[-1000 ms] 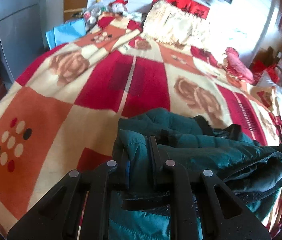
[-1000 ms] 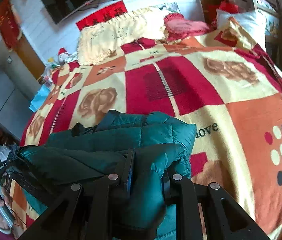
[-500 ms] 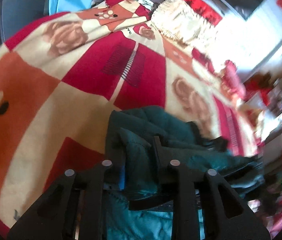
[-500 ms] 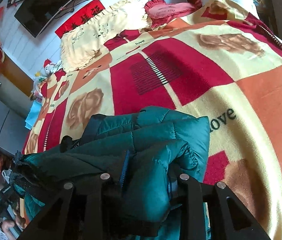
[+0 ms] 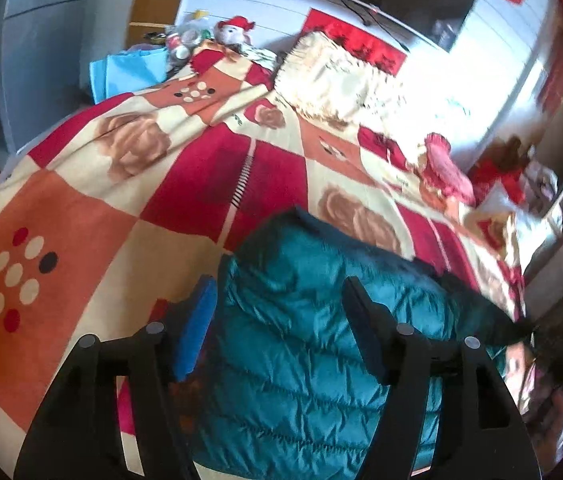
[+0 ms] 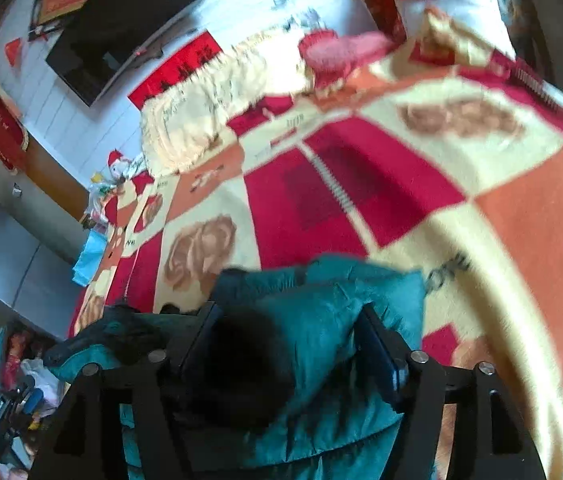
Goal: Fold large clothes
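Note:
A teal quilted puffer jacket (image 5: 301, 340) lies bunched on the patterned blanket (image 5: 185, 184) near the bed's front edge. My left gripper (image 5: 279, 300) is open, its fingers spread to either side of the jacket's quilted surface, holding nothing. The jacket also shows in the right wrist view (image 6: 321, 312), with a dark lining patch showing. My right gripper (image 6: 289, 326) is open, fingers wide apart over the folded jacket edge. Both views are blurred.
The blanket (image 6: 381, 184) covers the whole bed. A cream fringed pillow (image 5: 337, 80) and a pink heart cushion (image 5: 447, 164) lie at the head. A plush toy (image 5: 235, 30) and blue bag (image 5: 129, 72) sit at the far left corner. Clutter lies beside the bed (image 6: 5, 384).
Both grippers have opened and let go of the jacket. The jacket now lies flatter on the blanket, and both cameras have tilted up and moved.

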Demonstrator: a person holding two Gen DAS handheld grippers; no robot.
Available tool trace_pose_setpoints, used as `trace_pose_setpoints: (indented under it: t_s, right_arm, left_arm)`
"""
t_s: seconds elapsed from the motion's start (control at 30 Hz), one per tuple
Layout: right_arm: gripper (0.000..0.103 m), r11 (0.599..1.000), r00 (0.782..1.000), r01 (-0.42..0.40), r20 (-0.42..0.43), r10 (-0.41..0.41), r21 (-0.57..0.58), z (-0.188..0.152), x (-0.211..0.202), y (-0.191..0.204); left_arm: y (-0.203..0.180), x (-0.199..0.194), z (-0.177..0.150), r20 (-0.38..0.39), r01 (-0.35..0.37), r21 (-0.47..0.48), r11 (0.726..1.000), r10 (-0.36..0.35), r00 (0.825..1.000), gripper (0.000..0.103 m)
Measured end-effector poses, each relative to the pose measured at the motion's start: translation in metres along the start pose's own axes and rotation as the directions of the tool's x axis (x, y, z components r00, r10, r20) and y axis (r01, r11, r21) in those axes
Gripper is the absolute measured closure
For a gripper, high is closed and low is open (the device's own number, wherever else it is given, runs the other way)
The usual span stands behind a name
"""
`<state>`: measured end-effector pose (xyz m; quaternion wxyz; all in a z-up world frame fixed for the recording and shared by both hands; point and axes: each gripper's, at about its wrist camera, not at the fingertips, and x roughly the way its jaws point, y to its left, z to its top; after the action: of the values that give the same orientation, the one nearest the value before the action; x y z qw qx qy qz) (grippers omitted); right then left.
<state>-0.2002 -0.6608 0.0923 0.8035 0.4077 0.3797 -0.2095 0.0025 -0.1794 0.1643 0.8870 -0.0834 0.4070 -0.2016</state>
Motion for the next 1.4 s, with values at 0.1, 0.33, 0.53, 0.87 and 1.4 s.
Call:
trace_pose_setpoints:
  t_s: [0.1,0.33,0.53,0.87,1.4]
  right_arm:
    - [0.034,0.999,0.999,0.01,0.051,-0.008,-0.045,0.003,-0.018,0.011]
    - [0.034,0.944,0.998,0.007,-0.05,-0.025,-0.331,-0.031,0.009,0.076]
    - [0.034,0.886,0.991,0.074,-0.066,-0.117,-0.457,-0.059,0.068,0.102]
    - [0.031,0.878,0.968,0.174,-0.087,-0.236,-0.446,-0.059,0.129,0.091]
    - [0.031,0.851,0.99,0.025,-0.108,-0.095,-0.525,-0.084,0.11,0.177]
  left_arm:
    - [-0.009,0.014,-0.012,-0.018,-0.01,0.03,1.0,0.01,1.0,0.038]
    - [-0.034,0.07,-0.032,-0.099,-0.113,0.116,0.987,0.125,0.987,0.038]
    - [-0.024,0.108,-0.03,-0.118,-0.179,0.124,0.976,0.194,0.974,0.026]
    - [-0.022,0.131,-0.028,-0.118,-0.209,0.133,0.969,0.225,0.967,0.021]
    - [-0.024,0.136,-0.025,-0.134,-0.209,0.143,0.967,0.228,0.964,0.021]
